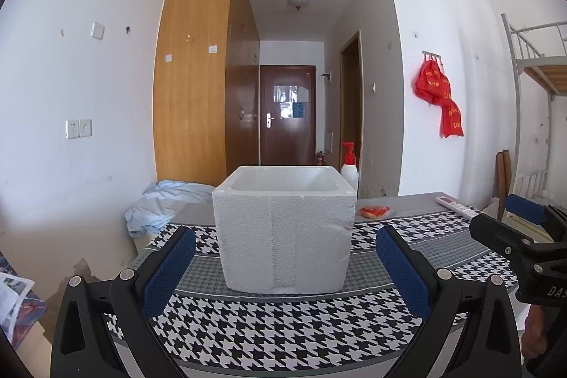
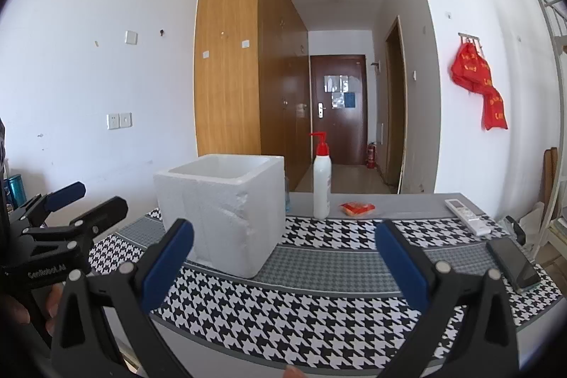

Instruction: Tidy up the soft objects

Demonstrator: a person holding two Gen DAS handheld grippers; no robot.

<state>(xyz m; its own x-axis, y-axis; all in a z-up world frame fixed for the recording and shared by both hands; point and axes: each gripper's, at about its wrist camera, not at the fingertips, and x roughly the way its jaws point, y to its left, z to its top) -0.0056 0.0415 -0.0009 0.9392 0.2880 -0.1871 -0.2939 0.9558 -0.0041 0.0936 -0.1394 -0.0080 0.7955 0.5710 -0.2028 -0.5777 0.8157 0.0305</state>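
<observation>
Both spread gripper pairs, left gripper and right gripper, face foam box, seemingly untouched.

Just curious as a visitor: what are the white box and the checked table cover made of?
The box looks like expanded polystyrene foam: matte white, pebbly beaded surface, thick walls, a crumbled dent on one side. The cover seems a woven or printed fabric, matte, in black-and-white houndstooth with grey bands; which of the two I cannot tell.

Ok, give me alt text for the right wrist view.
The open right gripper hovers over a houndstooth tablecloth, facing a white foam box. Behind stand a pump bottle, a red packet and a remote.
</observation>
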